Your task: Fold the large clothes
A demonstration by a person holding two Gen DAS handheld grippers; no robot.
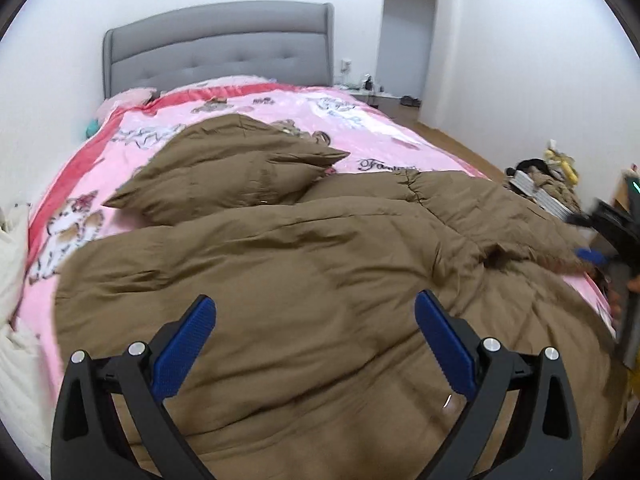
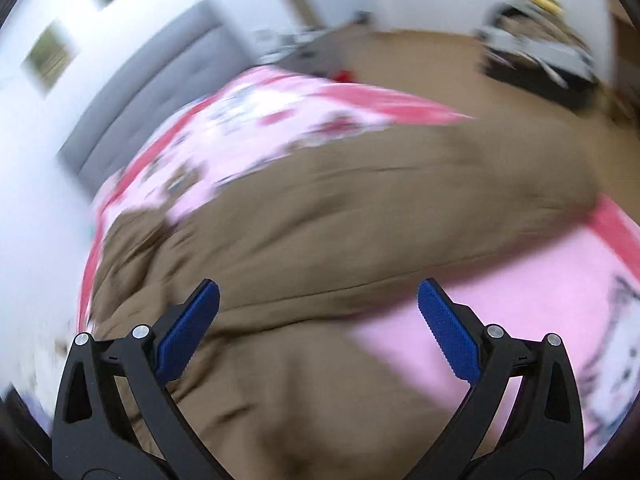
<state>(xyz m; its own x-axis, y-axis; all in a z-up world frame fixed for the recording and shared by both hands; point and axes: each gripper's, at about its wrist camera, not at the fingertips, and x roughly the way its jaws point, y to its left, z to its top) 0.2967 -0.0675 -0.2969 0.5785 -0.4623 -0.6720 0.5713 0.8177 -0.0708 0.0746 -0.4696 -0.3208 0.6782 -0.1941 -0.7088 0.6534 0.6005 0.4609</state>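
Pink bedspread point(image 1: 400, 140) carries the brown padded coat point(image 1: 300, 280), spread below the headboard point(image 1: 218, 46). We hold the left gripper point(image 1: 315, 322) and right gripper point(image 2: 319, 308) wide, empty. Coat looks bulky, soft; grasp the hem edge.

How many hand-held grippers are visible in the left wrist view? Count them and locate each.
2. The left hand-held gripper is at the bottom centre, open above the brown coat. The right hand-held gripper is at the right edge, blurred and partly cut off.
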